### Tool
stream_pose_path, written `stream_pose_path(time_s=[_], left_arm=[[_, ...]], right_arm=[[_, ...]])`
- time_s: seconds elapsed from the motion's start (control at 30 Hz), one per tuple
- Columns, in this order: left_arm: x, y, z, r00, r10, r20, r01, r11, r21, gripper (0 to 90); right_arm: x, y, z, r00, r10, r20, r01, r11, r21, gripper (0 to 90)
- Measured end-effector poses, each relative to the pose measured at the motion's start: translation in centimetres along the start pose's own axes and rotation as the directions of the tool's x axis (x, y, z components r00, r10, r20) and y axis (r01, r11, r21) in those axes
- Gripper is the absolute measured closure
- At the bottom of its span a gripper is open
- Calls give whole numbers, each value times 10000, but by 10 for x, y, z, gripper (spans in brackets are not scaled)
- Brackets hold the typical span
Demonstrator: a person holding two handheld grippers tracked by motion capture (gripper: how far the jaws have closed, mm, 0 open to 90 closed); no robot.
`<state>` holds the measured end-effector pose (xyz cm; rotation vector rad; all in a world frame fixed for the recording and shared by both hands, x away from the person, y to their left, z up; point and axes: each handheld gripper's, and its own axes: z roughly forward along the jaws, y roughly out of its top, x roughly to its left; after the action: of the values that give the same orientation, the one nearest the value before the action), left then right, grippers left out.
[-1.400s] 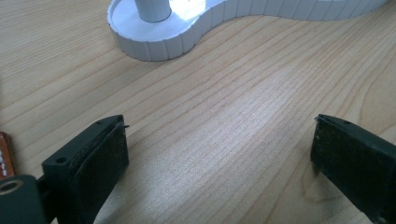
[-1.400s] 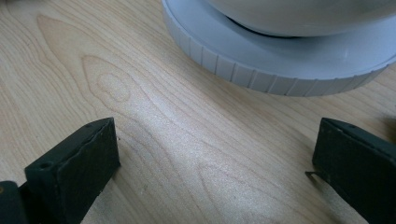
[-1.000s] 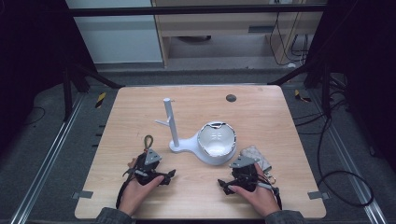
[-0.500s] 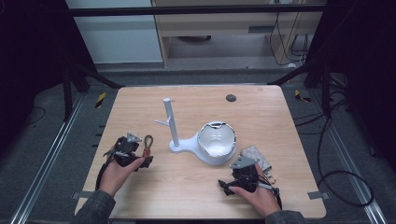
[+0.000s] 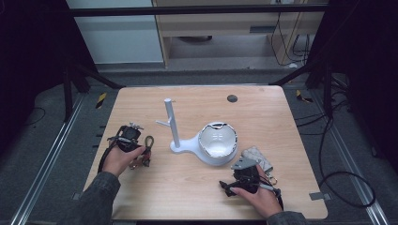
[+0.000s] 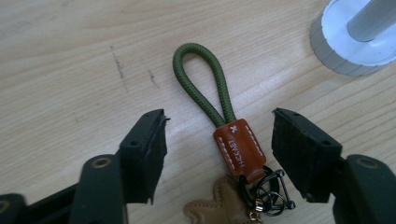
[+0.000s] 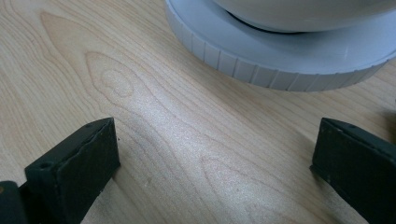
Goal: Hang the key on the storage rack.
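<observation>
A keychain [image 6: 236,149] lies flat on the wooden table [image 5: 197,197]: a green cord loop, a brown leather tag, black rings and a tan leather charm. My left gripper [image 6: 218,116] straddles the brown tag; its jaws have just been closing and a gap shows on each side, so the pads do not press on it. In the high view the left gripper [image 5: 136,145] sits at the table's left beside the keychain [image 5: 148,149]. My right gripper [image 7: 215,126] stands open over bare wood, facing the base of a white stand [image 7: 280,56]. From above, the right gripper [image 5: 237,180] is near the front edge.
The white stand [image 5: 177,140] has an upright post with a short peg, joined to a white bowl [image 5: 217,143] mid-table. A quilted pouch [image 5: 257,158] lies just behind the right hand. A dark round hole [image 5: 232,98] sits near the far edge.
The left hand has moved left and away from the front edge, over to the keychain, and its jaws have narrowed around the tag. The right hand has kept still.
</observation>
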<state>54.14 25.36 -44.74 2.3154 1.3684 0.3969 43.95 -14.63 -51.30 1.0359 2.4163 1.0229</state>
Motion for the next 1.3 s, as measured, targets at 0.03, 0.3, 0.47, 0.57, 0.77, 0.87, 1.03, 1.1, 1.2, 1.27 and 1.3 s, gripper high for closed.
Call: stream_pose_path(time_s=[0.03, 0.3, 0.47, 0.57, 0.77, 0.87, 1.03, 1.1, 1.2, 1.27, 1.3], left_arm=[[-2, -1, 2, 10000, 8, 52, -9, 10000, 64, 391], [-9, -4, 10, 9998, -171, 134, 167, 9995, 264, 520], [-9, -7, 13, 9992, -386, 143, 381, 9987, 336, 551], [-10, -9, 15, 9988, -454, 168, 448, 9983, 365, 555], [-12, -10, 17, 9994, -335, 89, 332, 9988, 358, 560], [-13, -10, 18, 9996, -278, 89, 275, 9990, 366, 576], [-13, -10, 19, 9997, -234, 15, 233, 9993, 285, 597], [-13, -10, 19, 9998, -215, 20, 215, 9993, 292, 600], [-14, -9, 21, 9999, -150, 2, 150, 9994, 322, 603], [-15, -9, 21, 10000, -82, -8, 82, 9995, 314, 615], [-15, -9, 21, 10000, -82, -8, 82, 9995, 314, 622]], right_arm=[[0, 0, 0, 10000, 2, -3, -2, 10000, 2, 6], [0, -1, -1, 10000, -11, -29, 11, 10000, -12, 6], [1, -1, -1, 10000, -13, -46, 13, 10000, -8, 6], [1, -1, -1, 10000, -27, -49, 27, 10000, -12, 6], [1, -1, -1, 10000, -38, -49, 38, 10000, -17, 6], [1, -2, -1, 10000, -40, -51, 40, 10000, -18, 6], [1, -2, -2, 10000, -37, -48, 37, 10000, -8, 6], [1, -2, -2, 10000, -50, -55, 50, 10000, -7, 6], [1, -2, -2, 10000, -55, -59, 55, 10000, -10, 6], [1, -2, -2, 10000, -58, -67, 58, 10000, -6, 6], [1, -2, -2, 10000, -58, -67, 58, 10000, -6, 6]])
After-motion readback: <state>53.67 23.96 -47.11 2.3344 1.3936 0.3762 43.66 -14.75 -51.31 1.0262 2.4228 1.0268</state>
